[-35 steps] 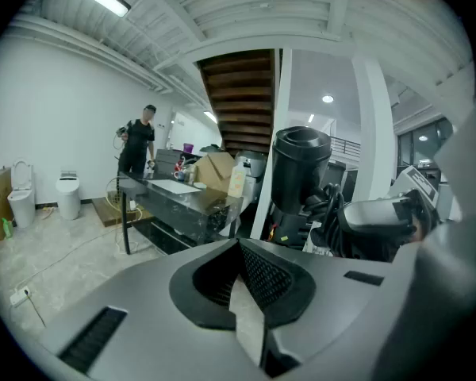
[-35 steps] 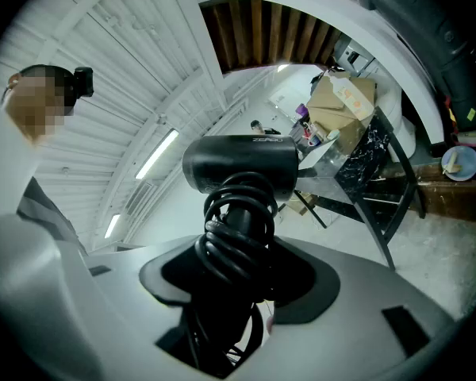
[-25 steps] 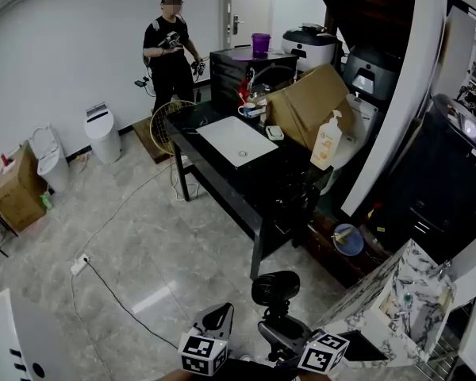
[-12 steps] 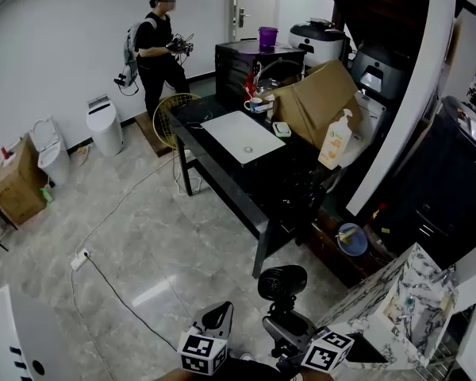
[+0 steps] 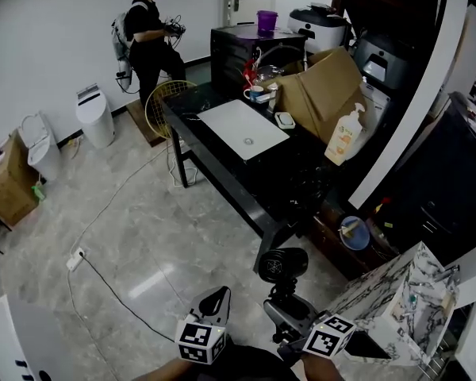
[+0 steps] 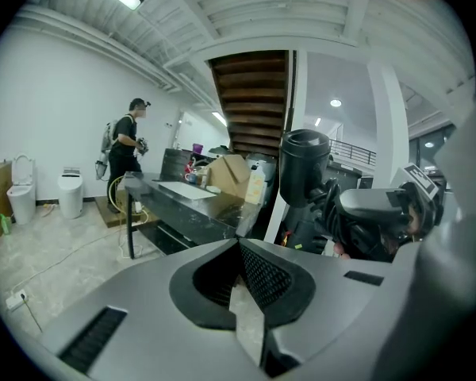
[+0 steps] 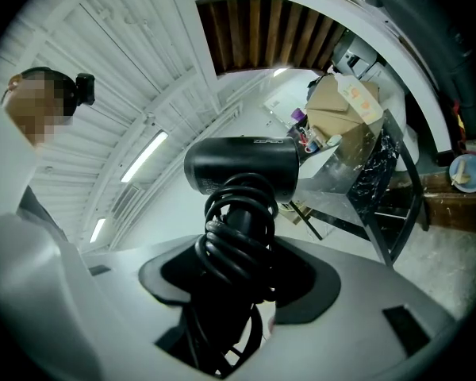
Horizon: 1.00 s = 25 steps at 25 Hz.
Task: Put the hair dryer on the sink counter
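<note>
Standing upright in the right gripper (image 5: 286,306), the hair dryer (image 5: 282,264) is held by its handle, round which its black cord (image 7: 236,248) is coiled. The jaws are closed on that wrapped handle. The dryer is carried in the air above the tiled floor (image 5: 151,228), at the lower middle of the head view, and it rests on no surface. The left gripper (image 5: 216,301) is held just beside it, to its left. Its jaw tips are brought together and nothing is gripped between them.

A marble-patterned counter (image 5: 397,296) is seen close at the right of the right gripper; whether a sink is set in it cannot be told. Ahead of both grippers a black table (image 5: 238,182) is placed across the way. A white flat panel (image 5: 242,129), a mug (image 5: 254,94), a pump bottle (image 5: 345,137) and a large cardboard box (image 5: 325,94) are set on it. A blue bowl (image 5: 355,233) is lodged low down between the table and the counter. A power strip (image 5: 74,259) with its cable is laid over the floor at the left. Farther off, a wire fan (image 5: 163,109), a white bin (image 5: 91,117) and a standing person (image 5: 147,34) are seen near the wall.
</note>
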Each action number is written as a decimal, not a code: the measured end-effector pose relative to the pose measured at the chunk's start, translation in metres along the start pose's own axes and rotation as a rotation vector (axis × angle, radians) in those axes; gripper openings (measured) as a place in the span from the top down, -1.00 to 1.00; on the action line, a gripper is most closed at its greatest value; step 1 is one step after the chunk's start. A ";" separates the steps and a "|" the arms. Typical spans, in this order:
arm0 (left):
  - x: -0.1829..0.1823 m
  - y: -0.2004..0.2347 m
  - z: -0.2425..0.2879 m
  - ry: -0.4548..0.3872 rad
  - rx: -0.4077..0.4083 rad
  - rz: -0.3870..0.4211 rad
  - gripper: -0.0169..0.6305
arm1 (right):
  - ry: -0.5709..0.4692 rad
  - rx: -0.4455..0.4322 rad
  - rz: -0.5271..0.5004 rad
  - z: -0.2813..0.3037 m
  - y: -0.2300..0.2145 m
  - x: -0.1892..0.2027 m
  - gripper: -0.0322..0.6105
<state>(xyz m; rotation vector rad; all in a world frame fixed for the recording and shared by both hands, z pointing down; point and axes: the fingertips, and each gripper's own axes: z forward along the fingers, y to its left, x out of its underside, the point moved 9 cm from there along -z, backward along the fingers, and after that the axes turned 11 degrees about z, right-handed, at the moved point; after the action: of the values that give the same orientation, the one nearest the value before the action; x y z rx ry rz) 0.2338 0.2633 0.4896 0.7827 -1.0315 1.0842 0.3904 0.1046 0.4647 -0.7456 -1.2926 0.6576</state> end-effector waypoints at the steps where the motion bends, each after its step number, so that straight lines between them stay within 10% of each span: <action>1: -0.004 0.009 0.005 -0.003 0.002 0.000 0.92 | -0.003 0.005 -0.001 0.008 0.000 -0.005 0.09; 25: -0.044 0.193 0.038 -0.033 -0.059 0.017 0.92 | -0.045 0.073 0.063 0.179 -0.006 -0.049 0.09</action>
<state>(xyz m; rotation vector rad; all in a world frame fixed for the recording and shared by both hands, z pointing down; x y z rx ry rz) 0.0341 0.2733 0.4657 0.7478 -1.0950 1.0539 0.2064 0.0832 0.4607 -0.7176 -1.2836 0.7720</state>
